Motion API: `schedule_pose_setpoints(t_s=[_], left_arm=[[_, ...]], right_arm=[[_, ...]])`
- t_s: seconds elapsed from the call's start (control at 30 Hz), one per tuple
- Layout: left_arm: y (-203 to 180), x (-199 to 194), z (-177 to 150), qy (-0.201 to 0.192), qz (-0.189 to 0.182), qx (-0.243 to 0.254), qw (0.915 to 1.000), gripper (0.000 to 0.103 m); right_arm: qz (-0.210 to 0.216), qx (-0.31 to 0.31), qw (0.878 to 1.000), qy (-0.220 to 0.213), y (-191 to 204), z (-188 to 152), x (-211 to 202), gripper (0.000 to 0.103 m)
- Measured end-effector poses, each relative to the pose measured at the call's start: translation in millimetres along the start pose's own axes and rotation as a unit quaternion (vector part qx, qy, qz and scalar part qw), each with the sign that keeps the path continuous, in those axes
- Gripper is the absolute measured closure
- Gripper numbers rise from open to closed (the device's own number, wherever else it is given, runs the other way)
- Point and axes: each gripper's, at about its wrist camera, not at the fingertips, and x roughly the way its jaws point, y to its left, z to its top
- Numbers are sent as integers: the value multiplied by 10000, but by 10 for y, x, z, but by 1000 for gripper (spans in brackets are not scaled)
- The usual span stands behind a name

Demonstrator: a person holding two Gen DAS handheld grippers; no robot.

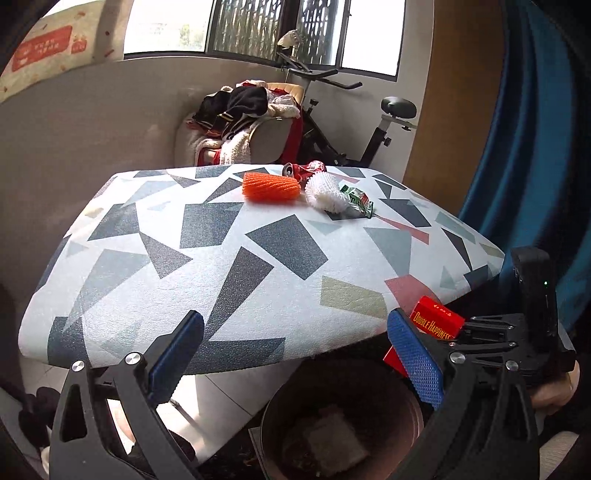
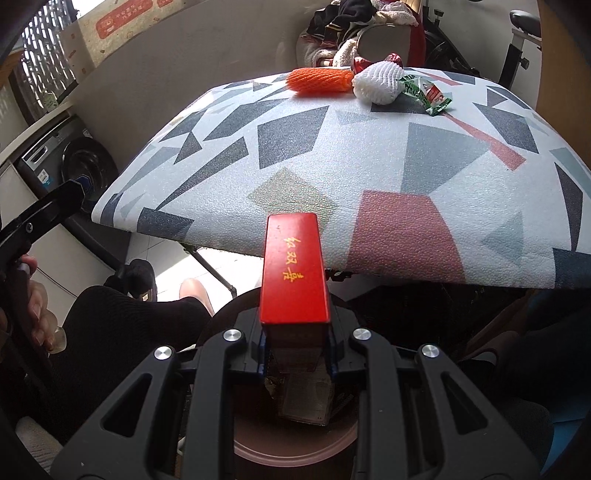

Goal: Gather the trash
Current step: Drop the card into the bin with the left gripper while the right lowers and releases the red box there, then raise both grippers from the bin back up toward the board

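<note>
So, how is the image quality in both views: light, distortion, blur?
Left wrist view: the window is overexposed, the table edges bow from fisheye distortion, the trash bin interior is dim. Right wrist view: the red box in the right gripper is sharp with slight glare; the frame corners are dark.

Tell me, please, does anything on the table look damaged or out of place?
Yes. The red can at the far edge of the table is crushed and lies on its side. Beside it lie an orange foam net, a white foam net and a crumpled green wrapper, loosely heaped together.
</note>
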Motion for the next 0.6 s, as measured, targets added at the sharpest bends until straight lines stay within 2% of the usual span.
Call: schedule_pose_setpoints(t_s=[0.3, 0.4, 0.47, 0.5, 0.57, 0.6], left_arm=[[73, 41, -39, 62, 122, -93, 9999, 6], [87, 49, -46, 61, 140, -113, 9998, 6], [88, 61, -52, 73, 169, -114, 9998, 6], [91, 68, -55, 76, 184, -114, 9997, 6], [97, 83, -56, 96, 219, -112, 9997, 6], [99, 90, -55, 105, 230, -114, 9996, 6]], right_arm=[[-129, -100, 9990, 411, 43, -109, 198, 77], [-198, -96, 9981, 578, 42, -146, 265, 73], [-234, -121, 9978, 609, 51, -154, 280, 56], [-260, -141, 9978, 600, 58, -152, 276, 51], [-331, -204, 9976, 571, 72, -145, 271, 33], [-370, -241, 9975, 548, 82, -144, 266, 28]])
